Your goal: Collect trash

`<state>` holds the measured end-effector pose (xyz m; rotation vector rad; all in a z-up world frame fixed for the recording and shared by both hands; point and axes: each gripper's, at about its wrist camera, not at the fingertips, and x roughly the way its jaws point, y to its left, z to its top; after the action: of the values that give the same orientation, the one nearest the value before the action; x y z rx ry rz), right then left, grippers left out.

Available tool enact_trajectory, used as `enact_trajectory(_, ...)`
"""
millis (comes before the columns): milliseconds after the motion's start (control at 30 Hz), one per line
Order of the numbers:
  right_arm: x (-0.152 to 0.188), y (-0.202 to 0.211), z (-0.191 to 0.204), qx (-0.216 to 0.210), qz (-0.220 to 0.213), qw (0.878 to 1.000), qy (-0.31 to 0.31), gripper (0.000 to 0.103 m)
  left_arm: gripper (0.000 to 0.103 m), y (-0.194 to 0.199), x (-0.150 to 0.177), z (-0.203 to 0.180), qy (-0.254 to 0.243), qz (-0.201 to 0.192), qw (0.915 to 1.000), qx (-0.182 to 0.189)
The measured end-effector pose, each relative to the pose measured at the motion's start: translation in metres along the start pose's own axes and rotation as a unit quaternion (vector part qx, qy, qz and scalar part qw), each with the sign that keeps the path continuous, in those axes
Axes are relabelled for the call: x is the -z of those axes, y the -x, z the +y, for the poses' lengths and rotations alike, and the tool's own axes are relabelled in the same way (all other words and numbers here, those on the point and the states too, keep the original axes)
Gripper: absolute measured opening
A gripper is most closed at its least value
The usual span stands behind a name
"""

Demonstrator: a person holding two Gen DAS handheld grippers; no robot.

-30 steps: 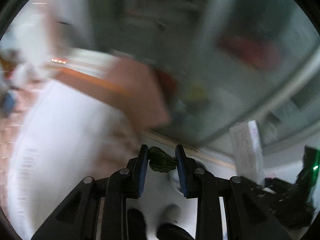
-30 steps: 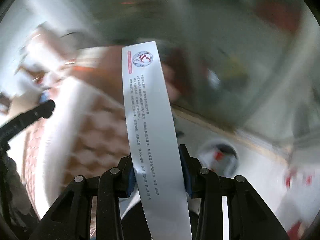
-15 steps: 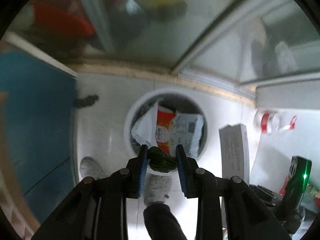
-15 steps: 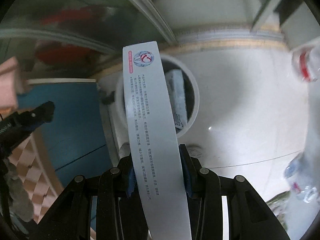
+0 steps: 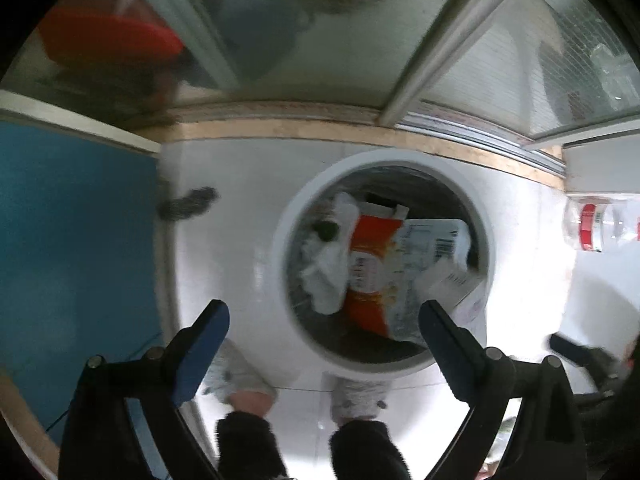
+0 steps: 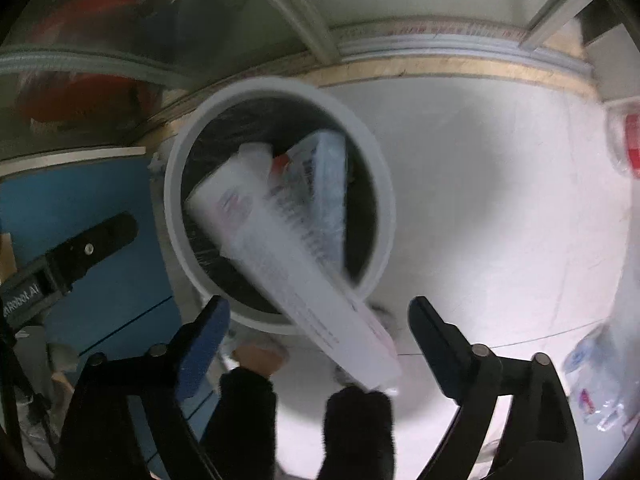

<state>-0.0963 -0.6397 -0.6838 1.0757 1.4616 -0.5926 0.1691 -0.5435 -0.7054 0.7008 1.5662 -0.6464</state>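
Note:
A round white trash bin [image 5: 304, 216] stands on the white floor below me; it also shows in the right wrist view [image 6: 372, 152]. It holds an orange snack wrapper [image 5: 366, 272], white paper and a barcode wrapper. My left gripper [image 5: 324, 320] is open and empty above the bin's near rim. My right gripper [image 6: 318, 322] is open; the long white printed box [image 6: 296, 268] is loose between its jaws, blurred, tilted with its far end inside the bin. A small dark lump [image 5: 326, 230] lies among the trash.
A blue mat [image 5: 76, 240] lies left of the bin. A clear bottle with a red label [image 5: 596, 228] lies at the right. Glass sliding doors [image 5: 320, 32] run behind the bin. My feet in grey slippers [image 5: 360, 396] stand at the bin's near side.
Both grippers have opened above the bin. The dark green lump has left the left gripper. The white box has slipped from the right gripper and tips into the bin.

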Motion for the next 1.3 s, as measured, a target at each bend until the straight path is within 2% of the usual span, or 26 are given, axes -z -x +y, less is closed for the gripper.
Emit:
enact_trajectory(133,0.017,0.04,0.009,0.052,-0.041,0.998,0.019,0.103,0.097,0.048,0.028,0.005,-0.002,-0.056,0.9976,-0.04)
enact_trajectory(367,0.059,0.129,0.034,0.068,-0.119,0.99,0.041,0.103,0.097,0.126,0.082,0.019,0.015,-0.088,0.9936,-0.069)
enact_trajectory(533,0.098,0.193,0.046,0.089,-0.161,0.982,0.043,0.103,0.097,0.183,0.111,0.031,0.033,-0.102,0.992,-0.067)
enact_trajectory(667,0.137,0.254,0.064,0.095,-0.196,0.974,0.058,0.103,0.097,0.249,0.138,0.029,0.023,-0.142,0.988,-0.056)
enact_trajectory(867,0.226,0.358,0.1,0.07,-0.25,0.963,0.076,0.103,0.097,0.377,0.201,0.027,-0.007,-0.21,0.9773,-0.024)
enact_trajectory(1033,0.326,0.457,0.123,0.04,-0.297,0.952,0.063,0.103,0.097,0.479,0.269,0.036,-0.027,-0.253,0.9671,0.016)
enact_trajectory(1233,0.437,0.552,0.142,0.023,-0.335,0.94,0.054,0.103,0.097,0.566,0.34,0.039,-0.054,-0.287,0.9541,0.066)
enact_trajectory(1300,0.469,0.574,0.145,0.017,-0.346,0.937,0.053,0.103,0.097,0.587,0.361,0.04,-0.059,-0.303,0.9485,0.068)
